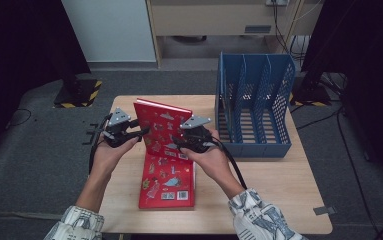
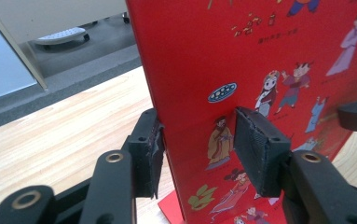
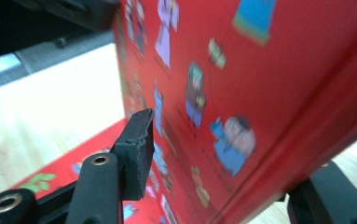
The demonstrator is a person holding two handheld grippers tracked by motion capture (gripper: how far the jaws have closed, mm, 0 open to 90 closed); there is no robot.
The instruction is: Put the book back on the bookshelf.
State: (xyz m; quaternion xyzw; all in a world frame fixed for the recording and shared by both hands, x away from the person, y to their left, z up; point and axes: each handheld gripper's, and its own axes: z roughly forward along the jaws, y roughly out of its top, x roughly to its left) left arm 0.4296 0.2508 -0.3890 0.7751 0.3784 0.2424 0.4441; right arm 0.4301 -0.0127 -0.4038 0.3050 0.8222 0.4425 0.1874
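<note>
Risk: upright red book [image 1: 162, 126], held above a second red book [image 1: 168, 182] lying flat on the counter [image 1: 274, 200], could slip or twist, since each grip bites only a side edge. Cover glossy, printed with cartoon figures. Left tongs [image 1: 135, 133] clamp its left edge; right tongs [image 1: 180, 143] straddle the right edge, contact unclear. Blue file rack [image 1: 254, 107] stands just right.

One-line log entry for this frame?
left gripper: shut on raised red book | right gripper: shut on raised red book | second red book: flat | blue rack: empty
</note>
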